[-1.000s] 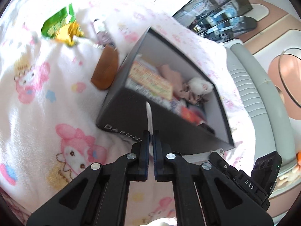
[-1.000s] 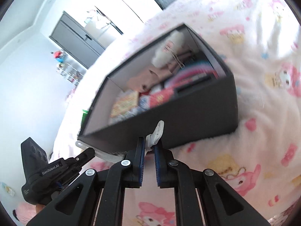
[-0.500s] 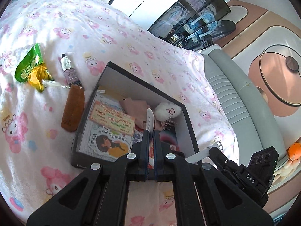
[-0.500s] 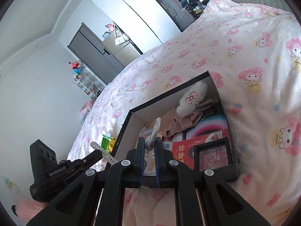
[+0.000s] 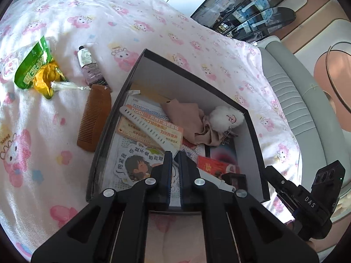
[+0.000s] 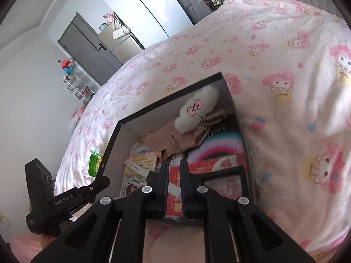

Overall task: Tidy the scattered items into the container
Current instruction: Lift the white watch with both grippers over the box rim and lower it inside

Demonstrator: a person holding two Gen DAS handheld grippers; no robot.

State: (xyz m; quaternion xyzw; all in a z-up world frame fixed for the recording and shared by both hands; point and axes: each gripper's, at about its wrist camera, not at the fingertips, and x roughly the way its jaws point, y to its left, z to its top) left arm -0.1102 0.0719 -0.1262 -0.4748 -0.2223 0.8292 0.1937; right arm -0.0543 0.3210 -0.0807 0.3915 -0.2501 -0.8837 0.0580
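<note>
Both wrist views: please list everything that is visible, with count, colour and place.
Box: 1, black, on bed.
Watch strap: 1, white, in box.
Plush keychain: 1, white, in box.
Cloth: 1, beige, beside plush.
Booklets: several, printed, box floor.
Comb: 1, brown, left of box.
Tube: 1, pale, beyond comb.
Snack packet: 1, green, far left.
Wrapper: 1, yellow, by packet.
Bedsheet: 1, pink-patterned.
Left tongs: black, over box.
Right tongs: black, over box.

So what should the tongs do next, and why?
Probably lift the left tongs out of the black cardboard box and swing toward the brown wooden comb. The white perforated strap already lies inside, while the comb sits on the pink-printed blanket just beside the box's wall.
</note>
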